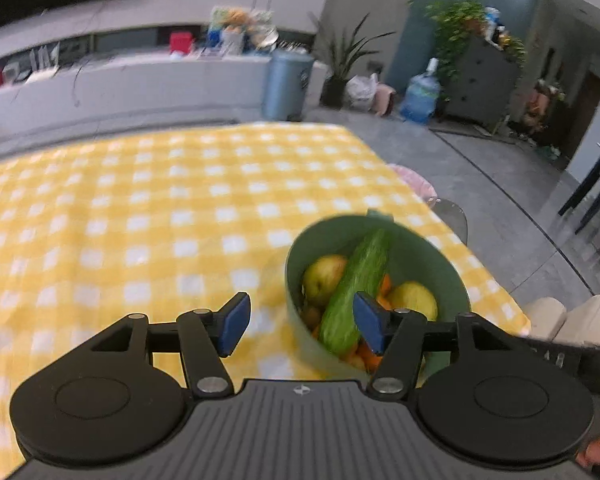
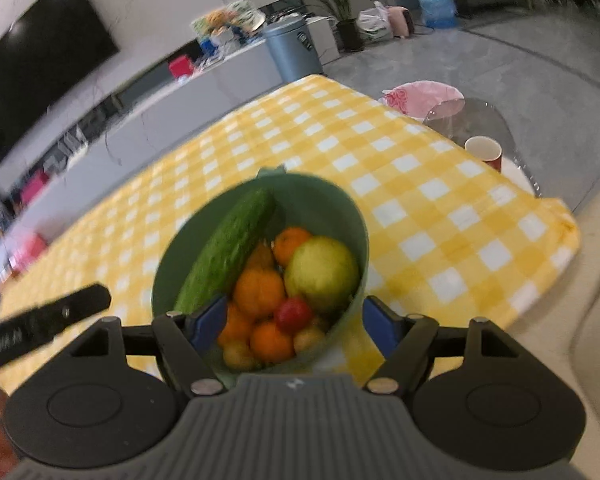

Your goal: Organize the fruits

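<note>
Blue-padded black fingers of the right gripper (image 2: 292,326) are seen spread wide over the near rim of the round green plastic bowl (image 2: 332,204), nothing being pinched between them; the left gripper (image 1: 300,322) is likewise held with its fingers apart and empty, just beside and above the same bowl. Everything edible in sight is already gathered in the bowl, which stands near the edge of the yellow-and-white checked tablecloth (image 1: 140,208): a long green cucumber (image 2: 228,248) leaned against the wall, a yellow-green apple (image 2: 322,270), several small oranges (image 2: 258,292) and a small red fruit (image 2: 294,314) (possibly a tomato, though blurred). No loose fruit is seen on the cloth, so the task is judged either nearly finished or not yet begun as a sorting-out. A second yellowish apple (image 1: 324,278) behind the cucumber is shown only by the left view; the red paper cup (image 2: 485,152) and the oranges' number are shown only by the right.
</note>
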Action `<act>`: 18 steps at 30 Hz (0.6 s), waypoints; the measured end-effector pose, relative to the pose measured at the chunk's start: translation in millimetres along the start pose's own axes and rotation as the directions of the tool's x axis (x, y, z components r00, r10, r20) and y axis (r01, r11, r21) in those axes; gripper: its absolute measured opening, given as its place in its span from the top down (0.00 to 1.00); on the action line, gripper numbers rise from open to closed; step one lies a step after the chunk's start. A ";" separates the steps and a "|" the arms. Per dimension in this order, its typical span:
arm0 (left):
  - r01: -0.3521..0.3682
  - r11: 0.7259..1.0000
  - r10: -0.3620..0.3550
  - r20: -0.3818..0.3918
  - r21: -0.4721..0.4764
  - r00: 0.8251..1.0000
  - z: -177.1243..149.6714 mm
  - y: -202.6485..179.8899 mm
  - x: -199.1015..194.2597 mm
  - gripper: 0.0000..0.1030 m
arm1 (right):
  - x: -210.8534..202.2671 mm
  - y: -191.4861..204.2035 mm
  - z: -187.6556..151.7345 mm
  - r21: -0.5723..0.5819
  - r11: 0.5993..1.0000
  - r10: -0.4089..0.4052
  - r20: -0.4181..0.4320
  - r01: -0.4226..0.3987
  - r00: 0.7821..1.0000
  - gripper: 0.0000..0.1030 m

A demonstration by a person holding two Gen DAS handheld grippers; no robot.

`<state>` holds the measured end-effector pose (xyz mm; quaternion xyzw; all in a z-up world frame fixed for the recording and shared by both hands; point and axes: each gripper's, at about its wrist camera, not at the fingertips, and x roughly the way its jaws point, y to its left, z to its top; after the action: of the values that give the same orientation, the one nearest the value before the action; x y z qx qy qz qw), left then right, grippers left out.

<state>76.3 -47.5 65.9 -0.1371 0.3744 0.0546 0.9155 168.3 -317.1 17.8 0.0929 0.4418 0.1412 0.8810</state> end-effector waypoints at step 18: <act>-0.042 0.999 0.041 -0.046 -0.019 0.998 -29.4 -31.8 -25.8 0.29 | -47.8 44.0 -40.6 -0.204 0.975 -0.092 -0.008 0.089 0.996 0.30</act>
<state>44.6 -86.4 70.6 -0.1395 0.3972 0.0739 0.9040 101.1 -289.8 42.4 -0.0193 0.4363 0.1462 0.8876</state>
